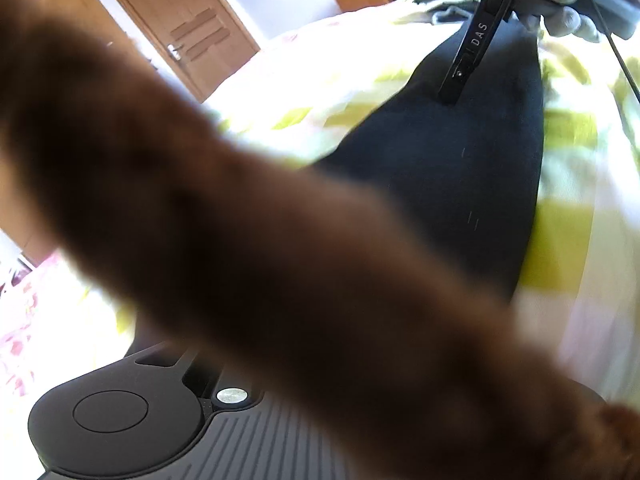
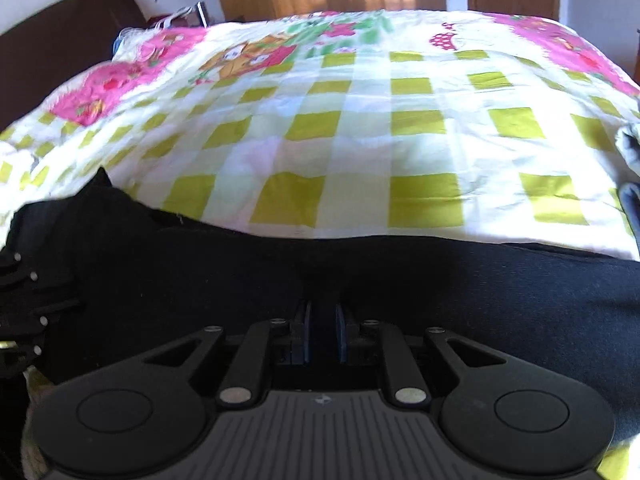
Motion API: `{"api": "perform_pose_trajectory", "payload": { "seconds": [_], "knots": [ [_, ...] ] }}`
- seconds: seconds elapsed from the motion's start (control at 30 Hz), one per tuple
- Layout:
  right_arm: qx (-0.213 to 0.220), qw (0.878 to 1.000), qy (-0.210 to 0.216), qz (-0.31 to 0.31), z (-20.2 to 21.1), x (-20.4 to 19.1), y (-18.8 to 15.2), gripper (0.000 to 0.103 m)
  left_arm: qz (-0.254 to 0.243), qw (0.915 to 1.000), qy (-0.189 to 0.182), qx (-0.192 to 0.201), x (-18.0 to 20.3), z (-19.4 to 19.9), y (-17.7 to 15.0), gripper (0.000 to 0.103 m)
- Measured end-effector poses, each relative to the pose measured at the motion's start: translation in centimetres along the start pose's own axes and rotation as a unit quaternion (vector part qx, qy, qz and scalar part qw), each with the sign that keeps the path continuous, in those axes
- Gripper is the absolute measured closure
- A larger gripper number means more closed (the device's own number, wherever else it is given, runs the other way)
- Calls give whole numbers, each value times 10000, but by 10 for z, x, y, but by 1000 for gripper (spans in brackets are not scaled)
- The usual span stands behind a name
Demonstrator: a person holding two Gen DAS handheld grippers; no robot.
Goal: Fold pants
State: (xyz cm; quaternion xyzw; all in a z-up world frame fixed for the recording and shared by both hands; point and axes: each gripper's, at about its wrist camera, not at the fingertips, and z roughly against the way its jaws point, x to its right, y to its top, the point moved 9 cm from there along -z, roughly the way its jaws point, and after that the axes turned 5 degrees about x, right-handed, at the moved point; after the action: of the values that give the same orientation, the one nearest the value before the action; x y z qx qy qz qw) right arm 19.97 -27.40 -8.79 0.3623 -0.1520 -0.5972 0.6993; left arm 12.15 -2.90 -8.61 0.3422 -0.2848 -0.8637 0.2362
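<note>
Your right gripper pinches the black pants with narrow jaws; carry that fold flat over the checked bedspread. Your left gripper's jaws are hidden behind a brown blur, seemingly near-closed; I cannot tell what they hold.

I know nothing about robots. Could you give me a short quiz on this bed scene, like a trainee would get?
1. True or false: the pants are white.
2. Which colour are the squares on the bedspread? A red, B green, C blue.
3. Fill in: in the left wrist view, beyond the bedspread, there is a wooden ____.
Key: 1 false, they are black; 2 B; 3 door.
</note>
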Motion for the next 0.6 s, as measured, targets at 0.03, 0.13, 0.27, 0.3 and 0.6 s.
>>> {"api": "perform_pose_trajectory", "payload": {
  "seconds": [0.03,0.13,0.27,0.3,0.6],
  "knots": [
    [101,9999,25,-38,3,5,3,74,47,10000,-43,34,1,-2,8,81],
    [204,9990,-348,-216,15,29,-1,74,-199,9998,-60,69,8,-15,24,81],
    [315,9911,-781,-1032,56,79,-29,74,-220,9996,-183,8,11,-41,28,83],
    [392,9872,-842,-1293,68,91,-36,74,-227,9996,-176,30,13,-45,31,83],
    [1072,9447,-1086,-2904,113,159,-68,69,-325,9988,-352,94,46,-51,55,83]
  ]
}}
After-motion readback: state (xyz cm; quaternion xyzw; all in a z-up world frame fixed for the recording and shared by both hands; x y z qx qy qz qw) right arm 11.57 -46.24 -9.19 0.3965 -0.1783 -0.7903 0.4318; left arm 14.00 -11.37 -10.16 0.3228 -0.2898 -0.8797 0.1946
